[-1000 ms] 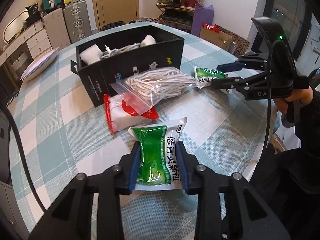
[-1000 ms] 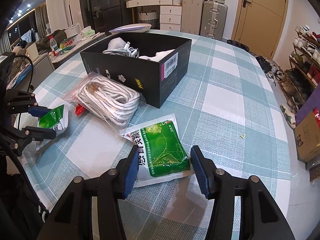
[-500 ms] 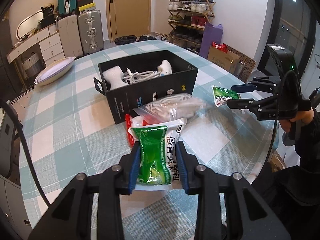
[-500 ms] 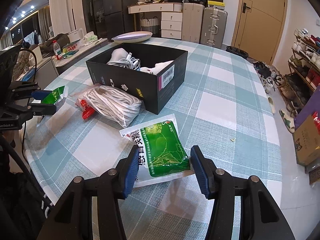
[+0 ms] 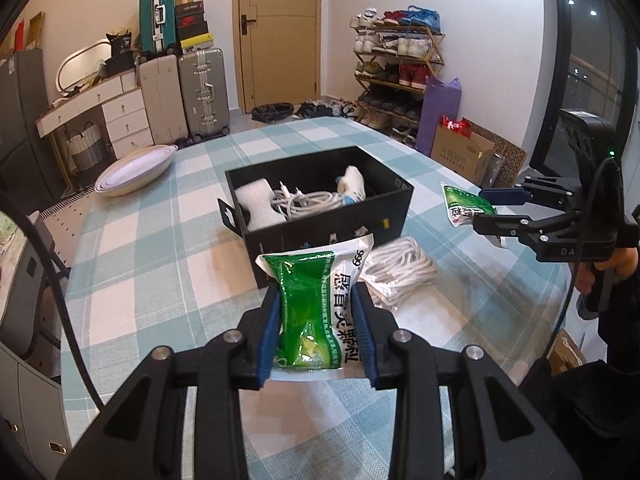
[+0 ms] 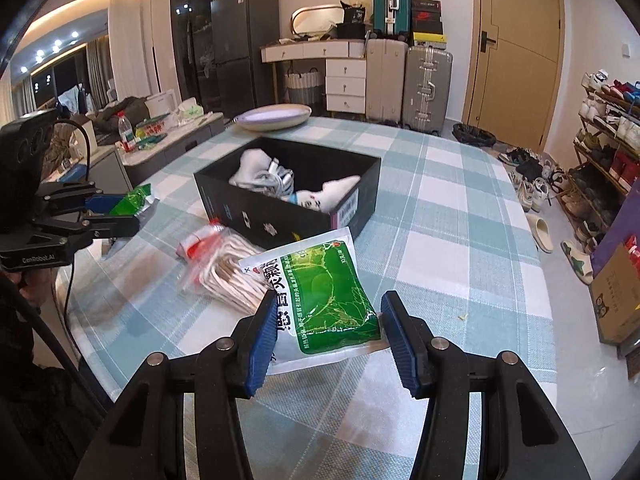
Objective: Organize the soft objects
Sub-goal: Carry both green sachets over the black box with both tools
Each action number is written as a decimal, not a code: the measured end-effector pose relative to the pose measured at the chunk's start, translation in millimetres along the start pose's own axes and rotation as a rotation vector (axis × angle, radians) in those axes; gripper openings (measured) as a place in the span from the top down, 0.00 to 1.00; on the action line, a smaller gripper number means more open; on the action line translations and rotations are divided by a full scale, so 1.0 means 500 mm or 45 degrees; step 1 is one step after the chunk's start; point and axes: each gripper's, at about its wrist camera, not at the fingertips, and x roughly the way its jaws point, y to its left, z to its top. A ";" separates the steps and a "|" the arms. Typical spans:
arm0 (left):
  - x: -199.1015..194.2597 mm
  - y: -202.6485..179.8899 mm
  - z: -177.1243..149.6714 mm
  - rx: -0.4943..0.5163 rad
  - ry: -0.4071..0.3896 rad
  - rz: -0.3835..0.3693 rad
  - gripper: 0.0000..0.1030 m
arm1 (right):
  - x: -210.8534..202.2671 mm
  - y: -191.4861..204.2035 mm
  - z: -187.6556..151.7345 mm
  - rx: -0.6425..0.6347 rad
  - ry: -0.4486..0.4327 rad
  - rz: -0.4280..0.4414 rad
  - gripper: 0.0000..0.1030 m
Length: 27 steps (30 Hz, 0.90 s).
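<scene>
Left wrist view: rides just behind the left gripper, tilted down along its jaws, facing across the surface toward the door and shoe rack.

Right wrist view: same seat on the right gripper, angled down, facing the suitcases and fridge.

Shared: the box mid-surface, door, suitcases. Each view catches the other gripper at its edge.
</scene>
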 end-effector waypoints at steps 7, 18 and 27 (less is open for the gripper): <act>-0.006 0.022 0.026 -0.050 -0.078 0.040 0.68 | -0.019 0.012 0.031 0.039 -0.100 0.013 0.49; -0.002 0.034 0.070 -0.075 -0.168 0.091 0.68 | -0.024 0.020 0.076 0.087 -0.206 0.021 0.49; 0.018 0.051 0.101 -0.114 -0.191 0.091 0.68 | -0.009 0.024 0.108 0.100 -0.224 0.024 0.49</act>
